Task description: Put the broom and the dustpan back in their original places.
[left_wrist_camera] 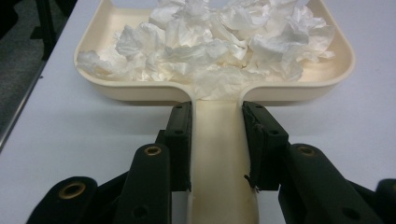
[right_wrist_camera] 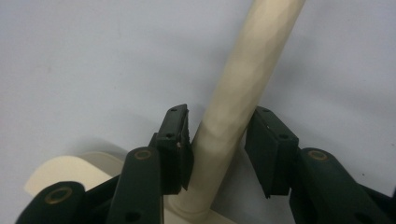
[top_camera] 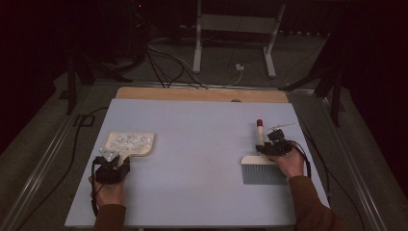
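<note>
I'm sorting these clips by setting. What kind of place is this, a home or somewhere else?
Probably a lab or recording workspace, not a home. A plain blue table stands in a dark room, loose cables run over the carpet behind it, and a bare white desk frame stands farther back.

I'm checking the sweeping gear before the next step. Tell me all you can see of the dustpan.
The dustpan is cream, plastic by its look: a shallow tray with rounded corners, a raised rim and a flat handle. It lies flat at the table's left side, heaped with crumpled white tissue. The left gripper is clamped on the handle just behind the tray.
</note>
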A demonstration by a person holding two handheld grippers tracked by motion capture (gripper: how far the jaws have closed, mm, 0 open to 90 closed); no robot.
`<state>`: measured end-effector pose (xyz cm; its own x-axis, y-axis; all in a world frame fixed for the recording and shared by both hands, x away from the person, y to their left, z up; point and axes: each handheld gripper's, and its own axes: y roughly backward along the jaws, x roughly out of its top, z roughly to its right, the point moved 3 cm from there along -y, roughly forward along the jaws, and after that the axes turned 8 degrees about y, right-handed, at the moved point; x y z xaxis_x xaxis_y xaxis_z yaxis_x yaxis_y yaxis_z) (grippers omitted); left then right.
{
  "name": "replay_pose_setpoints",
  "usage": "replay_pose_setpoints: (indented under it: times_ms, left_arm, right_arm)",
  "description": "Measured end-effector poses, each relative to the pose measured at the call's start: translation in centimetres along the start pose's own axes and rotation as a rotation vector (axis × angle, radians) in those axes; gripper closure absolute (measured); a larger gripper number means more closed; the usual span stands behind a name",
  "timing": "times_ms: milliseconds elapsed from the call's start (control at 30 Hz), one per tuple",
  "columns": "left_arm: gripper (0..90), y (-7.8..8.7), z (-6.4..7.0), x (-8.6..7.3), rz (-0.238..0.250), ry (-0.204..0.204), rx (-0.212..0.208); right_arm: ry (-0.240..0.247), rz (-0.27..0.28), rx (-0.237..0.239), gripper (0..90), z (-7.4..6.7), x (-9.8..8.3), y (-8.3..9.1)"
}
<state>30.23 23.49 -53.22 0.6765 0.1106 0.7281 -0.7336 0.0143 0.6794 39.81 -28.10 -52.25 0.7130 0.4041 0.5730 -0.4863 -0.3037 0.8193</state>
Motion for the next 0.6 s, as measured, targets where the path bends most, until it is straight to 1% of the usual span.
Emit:
replay_pose_setpoints:
  times_ms: [67, 200, 300, 400, 600]
  left_arm:
    - [66.6, -0.1, -0.1, 0.0, 0.008, -0.004, -0.012]
    - [66.6, -0.4, -0.1, 0.1, 0.015, -0.027, -0.034]
    - [66.6, -0.6, 0.0, 0.1, 0.009, -0.033, -0.036]
    - [66.5, -0.8, 0.0, 0.1, 0.013, -0.038, -0.043]
    - [66.5, -1.1, 0.1, 0.2, 0.019, -0.028, -0.049]
  right_arm:
    - [0.003, -0.006, -0.012, 59.3, -0.1, 0.0, 0.0]
    - [0.005, -0.02, -0.023, 57.3, -0.1, -0.3, 0.0]
    - [0.002, -0.019, -0.029, 56.7, -0.1, -0.5, 0.1]
    - [-0.008, 0.008, -0.039, 53.2, -0.1, -0.5, 0.6]
    - [-0.02, 0.075, -0.061, 44.4, -0.5, -0.7, 1.3]
